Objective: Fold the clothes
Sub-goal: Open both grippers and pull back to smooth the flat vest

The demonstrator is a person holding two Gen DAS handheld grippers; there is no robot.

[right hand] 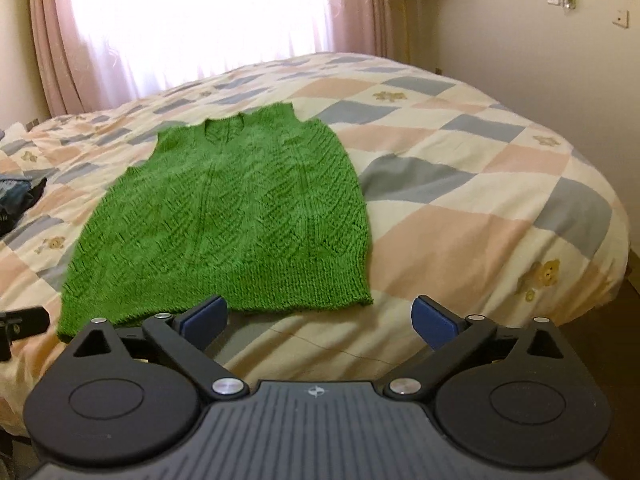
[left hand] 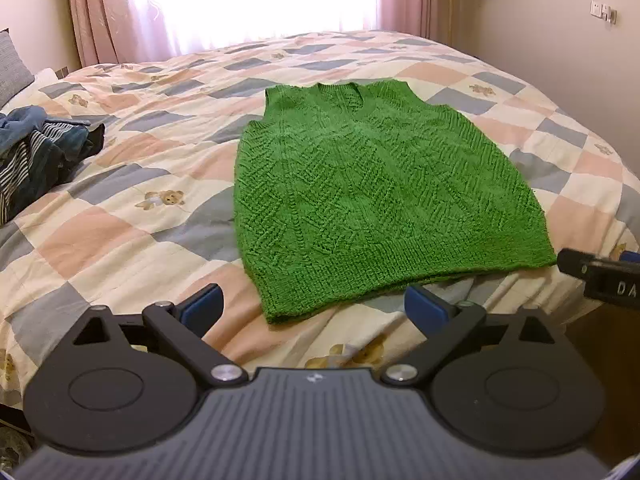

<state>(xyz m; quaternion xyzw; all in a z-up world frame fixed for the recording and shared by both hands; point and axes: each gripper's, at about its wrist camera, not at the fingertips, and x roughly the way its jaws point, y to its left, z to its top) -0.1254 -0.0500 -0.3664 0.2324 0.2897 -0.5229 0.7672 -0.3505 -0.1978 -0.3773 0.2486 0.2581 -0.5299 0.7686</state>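
Observation:
A green knitted sleeveless vest (left hand: pixel 372 184) lies flat on the bed, neckline at the far end, hem toward me. It also shows in the right wrist view (right hand: pixel 228 220). My left gripper (left hand: pixel 316 310) is open and empty, hovering just before the hem's near left corner. My right gripper (right hand: pixel 320 320) is open and empty, just before the hem's right corner. The right gripper's tip shows at the right edge of the left wrist view (left hand: pixel 600 276); the left gripper's tip shows at the left edge of the right wrist view (right hand: pixel 20 326).
The bed has a checked quilt (left hand: pixel 120 240) with teddy-bear prints, also in the right wrist view (right hand: pixel 480 200). A heap of dark blue and striped clothes (left hand: pixel 40 152) lies at the left. Pink curtains (left hand: pixel 104 8) hang behind the bed. Wall at right.

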